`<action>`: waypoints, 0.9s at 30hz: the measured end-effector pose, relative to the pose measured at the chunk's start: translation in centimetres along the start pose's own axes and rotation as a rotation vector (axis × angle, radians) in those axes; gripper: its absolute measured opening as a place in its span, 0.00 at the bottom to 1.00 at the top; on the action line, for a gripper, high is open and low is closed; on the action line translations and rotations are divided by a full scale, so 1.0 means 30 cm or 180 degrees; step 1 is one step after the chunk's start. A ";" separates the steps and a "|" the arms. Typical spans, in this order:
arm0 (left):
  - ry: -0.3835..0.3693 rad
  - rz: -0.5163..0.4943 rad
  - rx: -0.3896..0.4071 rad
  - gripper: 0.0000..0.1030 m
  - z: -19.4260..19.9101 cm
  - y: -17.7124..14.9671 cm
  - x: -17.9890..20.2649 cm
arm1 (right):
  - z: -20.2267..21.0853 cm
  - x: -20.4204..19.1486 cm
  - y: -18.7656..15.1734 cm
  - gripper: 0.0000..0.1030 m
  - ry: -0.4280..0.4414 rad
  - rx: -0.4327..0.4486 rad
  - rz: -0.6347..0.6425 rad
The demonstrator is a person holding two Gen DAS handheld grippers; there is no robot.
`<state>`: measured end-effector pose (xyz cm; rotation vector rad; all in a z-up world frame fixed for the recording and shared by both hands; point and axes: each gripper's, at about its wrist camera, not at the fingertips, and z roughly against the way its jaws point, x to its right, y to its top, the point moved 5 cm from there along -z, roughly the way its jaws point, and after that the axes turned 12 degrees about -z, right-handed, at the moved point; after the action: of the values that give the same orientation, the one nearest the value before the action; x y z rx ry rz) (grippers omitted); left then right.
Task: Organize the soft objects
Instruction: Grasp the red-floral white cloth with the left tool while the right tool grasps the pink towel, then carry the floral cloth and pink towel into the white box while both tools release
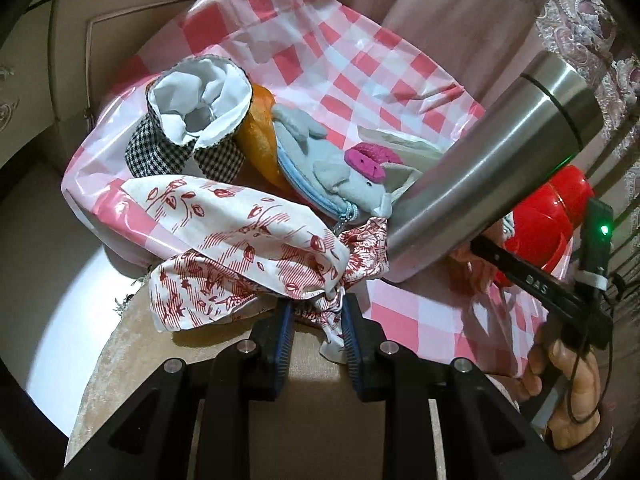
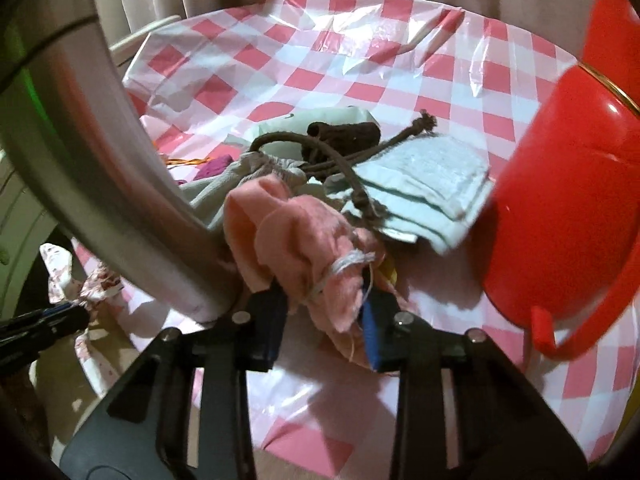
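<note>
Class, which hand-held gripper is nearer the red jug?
Right. The right hand-held gripper grips a pink cloth beside the red jug. The left hand-held gripper holds a printed cloth beyond the steel flask.

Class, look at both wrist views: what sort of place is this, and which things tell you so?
Probably a room in a home. A table wears a pink checked plastic cover, curtains hang behind it, and household items sit on it: a steel flask and a red plastic jug.
</note>
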<state>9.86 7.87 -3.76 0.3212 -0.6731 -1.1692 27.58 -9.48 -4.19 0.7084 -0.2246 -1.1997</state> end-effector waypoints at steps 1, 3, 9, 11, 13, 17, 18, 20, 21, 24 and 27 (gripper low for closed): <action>0.0012 0.0000 0.0023 0.25 0.010 -0.003 0.001 | 0.012 0.007 -0.005 0.35 0.0013 0.0011 -0.0034; 0.0028 0.0001 0.0058 0.25 0.024 -0.006 0.002 | 0.046 0.022 -0.015 0.35 0.0022 0.0065 -0.0097; 0.0033 -0.0030 0.0106 0.25 0.052 -0.015 0.016 | 0.144 0.046 -0.063 0.35 0.0016 0.0192 -0.0151; 0.0025 -0.0079 0.0163 0.25 0.070 -0.019 0.032 | 0.179 0.049 -0.082 0.35 0.0005 0.0247 -0.0169; 0.0018 -0.0104 0.0190 0.25 0.082 -0.027 0.045 | 0.211 0.056 -0.101 0.35 -0.0010 0.0291 -0.0215; -0.0007 -0.0159 0.0219 0.25 0.104 -0.043 0.077 | 0.269 0.072 -0.145 0.35 0.0002 0.0329 -0.0307; -0.0014 -0.0175 0.0232 0.25 0.110 -0.044 0.087 | 0.284 0.077 -0.156 0.35 0.0014 0.0335 -0.0333; -0.0028 -0.0243 0.0274 0.25 0.128 -0.046 0.113 | 0.316 0.091 -0.177 0.35 0.0019 0.0364 -0.0375; -0.0045 -0.0266 0.0289 0.25 0.134 -0.047 0.123 | 0.334 0.101 -0.187 0.35 0.0019 0.0375 -0.0407; -0.0112 -0.0356 0.0333 0.25 0.155 -0.050 0.170 | 0.379 0.131 -0.212 0.35 0.0010 0.0410 -0.0489; -0.0209 -0.0458 0.0348 0.25 0.164 -0.051 0.236 | 0.431 0.174 -0.245 0.35 -0.0012 0.0438 -0.0585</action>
<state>7.21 1.28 1.38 0.4307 -0.7834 -1.2868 17.17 -20.47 0.20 0.8610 -0.2512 -1.3699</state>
